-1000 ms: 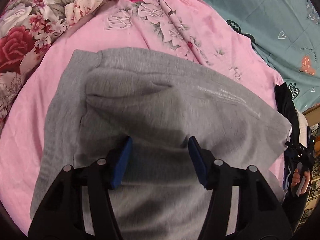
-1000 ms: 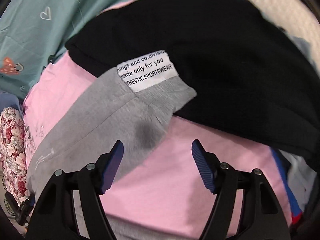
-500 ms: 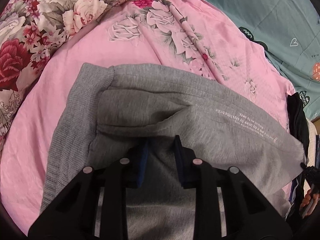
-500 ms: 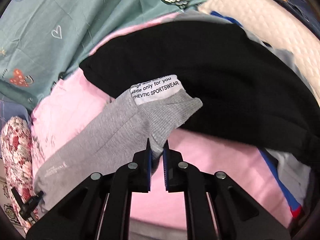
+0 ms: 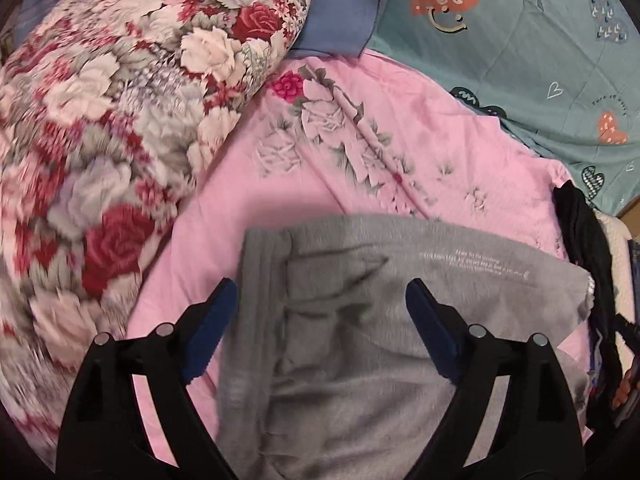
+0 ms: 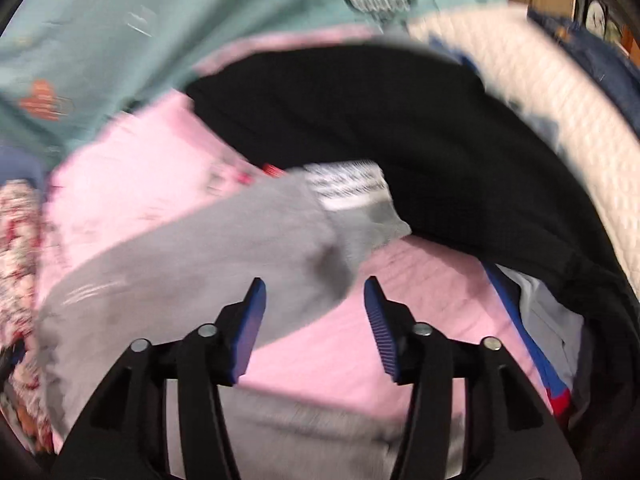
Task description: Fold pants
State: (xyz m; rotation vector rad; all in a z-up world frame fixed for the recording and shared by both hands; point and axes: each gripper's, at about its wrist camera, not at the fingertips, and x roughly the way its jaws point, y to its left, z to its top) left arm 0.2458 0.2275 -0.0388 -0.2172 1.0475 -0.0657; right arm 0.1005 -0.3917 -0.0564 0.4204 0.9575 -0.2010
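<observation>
My left gripper [image 5: 320, 316] hangs over the gray sweatpants [image 5: 360, 340], its jaws opening and spread wide; the pads touch no cloth, though the folded fabric lies below the gap. The pants rest on the pink floral sheet [image 5: 380, 152], filling the view from six toward three o'clock. At ten o'clock sits a rose-print quilt [image 5: 120, 120], and at one o'clock a teal heart-print cover [image 5: 540, 60].

My right gripper [image 6: 314, 320] is opening too, fingers apart and pinching nothing. The pants' cuff with its white label [image 6: 348, 186] lies at twelve o'clock, just beyond the tips, its end touching a black garment [image 6: 400, 120]. Farther, at two o'clock, a cream quilted fabric [image 6: 540, 92].
</observation>
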